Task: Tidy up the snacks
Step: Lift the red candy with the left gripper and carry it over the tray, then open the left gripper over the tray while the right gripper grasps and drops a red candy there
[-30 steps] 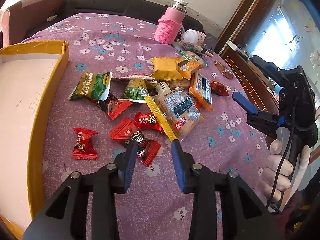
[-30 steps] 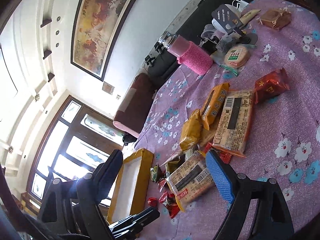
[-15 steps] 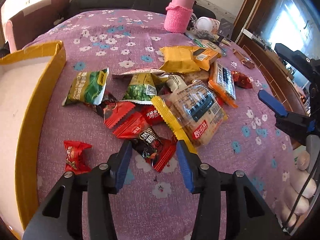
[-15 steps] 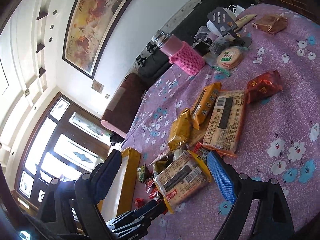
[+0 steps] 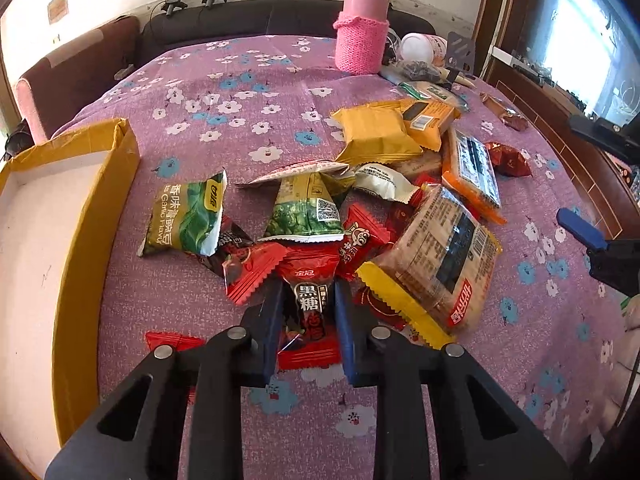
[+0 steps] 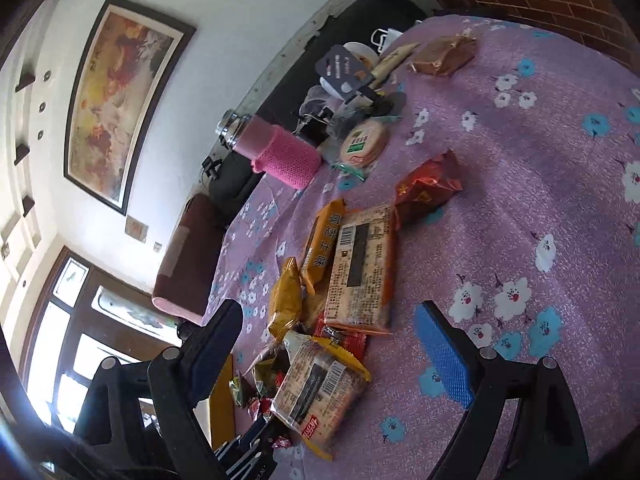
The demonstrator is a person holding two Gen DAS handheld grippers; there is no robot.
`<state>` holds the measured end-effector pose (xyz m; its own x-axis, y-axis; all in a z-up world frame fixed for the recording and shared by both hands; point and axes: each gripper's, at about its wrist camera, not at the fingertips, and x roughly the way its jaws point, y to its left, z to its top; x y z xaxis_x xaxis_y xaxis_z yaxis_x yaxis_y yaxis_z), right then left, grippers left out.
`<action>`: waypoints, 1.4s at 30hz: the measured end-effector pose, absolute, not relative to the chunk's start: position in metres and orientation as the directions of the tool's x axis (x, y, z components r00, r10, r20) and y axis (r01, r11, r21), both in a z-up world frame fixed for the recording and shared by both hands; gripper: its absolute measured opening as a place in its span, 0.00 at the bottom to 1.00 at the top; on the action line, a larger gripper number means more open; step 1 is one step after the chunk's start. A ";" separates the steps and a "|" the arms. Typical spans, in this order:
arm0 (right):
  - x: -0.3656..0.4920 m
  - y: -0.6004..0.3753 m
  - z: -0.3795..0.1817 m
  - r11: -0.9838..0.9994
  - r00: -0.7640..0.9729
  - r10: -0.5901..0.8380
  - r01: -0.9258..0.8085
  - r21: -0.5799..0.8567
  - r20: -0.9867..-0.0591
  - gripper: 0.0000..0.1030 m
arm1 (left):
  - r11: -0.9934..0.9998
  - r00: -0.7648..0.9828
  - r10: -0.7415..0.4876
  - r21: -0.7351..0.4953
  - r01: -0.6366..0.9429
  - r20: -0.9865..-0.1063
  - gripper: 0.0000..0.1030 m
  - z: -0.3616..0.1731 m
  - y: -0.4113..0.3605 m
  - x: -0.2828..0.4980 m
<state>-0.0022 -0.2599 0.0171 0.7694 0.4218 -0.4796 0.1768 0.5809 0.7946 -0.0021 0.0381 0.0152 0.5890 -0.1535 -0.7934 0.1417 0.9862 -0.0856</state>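
One red candy packet, glossy, black panel with white characters, crimped ends, lying flat on the purple flowered cloth of the desk. Caught lengthwise between the blue pads of the left tool, jaws narrow and closing, pads against both long edges of the wrapper. At the near edge of a heap of snacks: more red packets touching it on the left and behind, a clear biscuit pack with yellow crimped edge just beside on the right. Farther back, two green pea bags, a white wrapper, yellow packs, an orange-edged cracker pack. To the left, well apart from the heap, an open cardboard box with yellow walls and a pale floor. At the far side of the desk, a pink bottle in a knitted sleeve.

Right tool spread wide, nothing between the pads, hovering above the biscuit pack and the cracker pack; a red foil bag beyond.
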 end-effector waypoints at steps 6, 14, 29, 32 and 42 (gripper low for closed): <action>0.001 -0.259 0.014 0.565 0.758 0.452 0.165 0.808 -0.470 0.88 | 0.976 0.618 -0.219 -0.162 0.147 -0.755 0.21 0.032 0.049 -0.017; 0.012 -0.235 0.013 0.497 0.664 0.647 0.005 0.867 -0.375 0.90 | 0.950 0.684 -0.297 -0.275 0.145 -0.666 0.21 0.075 0.091 -0.058; 0.015 -0.161 -0.022 0.128 0.364 0.923 0.018 0.992 -0.125 0.89 | 0.921 0.797 -0.270 -0.385 0.051 -0.540 0.22 0.099 0.199 -0.122; 0.009 -0.122 0.006 0.386 0.307 0.890 -0.113 0.916 -0.337 0.89 | 0.930 0.813 -0.234 -0.366 0.028 -0.533 0.22 0.098 0.215 -0.131; -0.009 0.037 0.016 0.819 0.341 0.539 -0.425 0.385 -0.770 0.64 | 0.950 0.829 -0.118 -0.304 -0.065 -0.546 0.22 0.081 0.262 -0.150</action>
